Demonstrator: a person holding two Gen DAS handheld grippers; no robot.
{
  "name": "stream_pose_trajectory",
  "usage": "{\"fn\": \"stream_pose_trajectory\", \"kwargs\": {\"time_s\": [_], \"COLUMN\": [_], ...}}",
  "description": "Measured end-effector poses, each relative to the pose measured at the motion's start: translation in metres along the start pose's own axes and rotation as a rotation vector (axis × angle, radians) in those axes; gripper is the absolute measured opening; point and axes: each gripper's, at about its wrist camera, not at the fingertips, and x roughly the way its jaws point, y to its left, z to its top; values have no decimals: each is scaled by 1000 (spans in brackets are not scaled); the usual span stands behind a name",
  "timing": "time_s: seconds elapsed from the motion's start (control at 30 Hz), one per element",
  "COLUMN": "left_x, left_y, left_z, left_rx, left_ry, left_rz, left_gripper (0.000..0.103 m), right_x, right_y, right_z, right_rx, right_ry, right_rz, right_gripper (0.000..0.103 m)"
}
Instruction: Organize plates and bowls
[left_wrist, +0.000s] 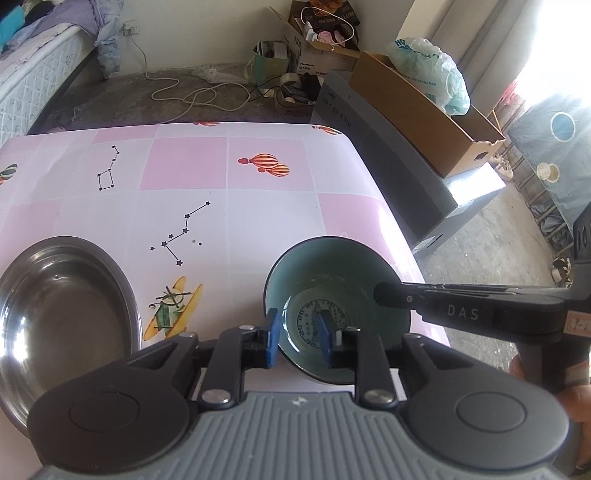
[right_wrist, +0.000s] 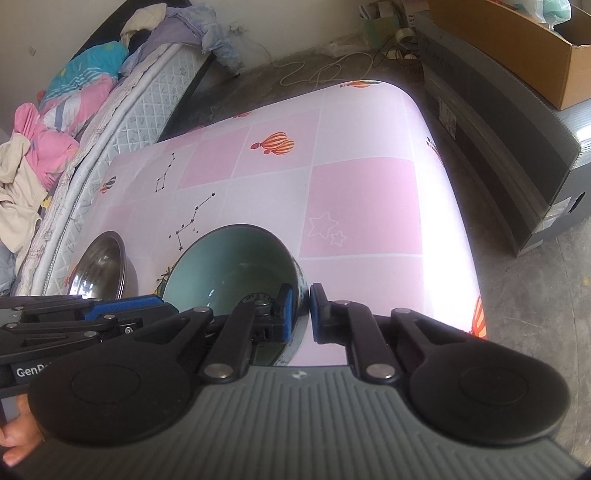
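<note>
Left gripper (left_wrist: 297, 338) clamped on near-left rim of green bowl (left_wrist: 332, 273), one blue pad outside wall, one inside.

Right gripper (right_wrist: 300, 308) pinched on same bowl's right rim, wall between pads. Two opposite grips likely share weight, keep bowl level for lift.

Bowl sits at near right edge of table (left_wrist: 221, 218), close to drop-off, so firm hold sensible.

Steel basin (left_wrist: 62, 314) left of bowl, apart; probable nesting spot.

Far: cardboard box (left_wrist: 424, 110), bed (right_wrist: 110, 110).

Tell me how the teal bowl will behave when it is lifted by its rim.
The teal bowl looks glazed, so probably slippery and breakable. Its wide mouth narrows towards the base, so it may tip. With each gripper on an opposite wall, it should lift level.
</note>
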Motion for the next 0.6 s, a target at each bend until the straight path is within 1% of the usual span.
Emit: {"fn": "stream_pose_trajectory", "kwargs": {"time_s": [0.1,0.13,0.17,0.23,0.33,0.47,0.6], "left_x": [0,0,-1,-3,-5,5,16], "left_y": [0,0,0,0,2,6,8], "left_z": [1,1,2,1,1,1,-2], "left_rx": [-10,-16,-24,-32,-29,-54,-84], "left_ry": [4,3,4,0,-7,32,58], "left_rz": [1,-1,8,31,32,42,21], "left_gripper": [26,30,40,47,47,47,43], "right_x": [0,1,1,1,1,1,1], "right_y": [0,0,0,0,0,0,-1], "right_z": [0,0,0,0,0,0,0], "right_rx": [-1,-1,-1,0,-1,-1,-4], "right_ry": [1,1,2,2,3,2,2], "right_rz": [-1,-2,-2,-1,-1,-1,-2], "right_gripper": [9,9,9,9,9,9,9]}}
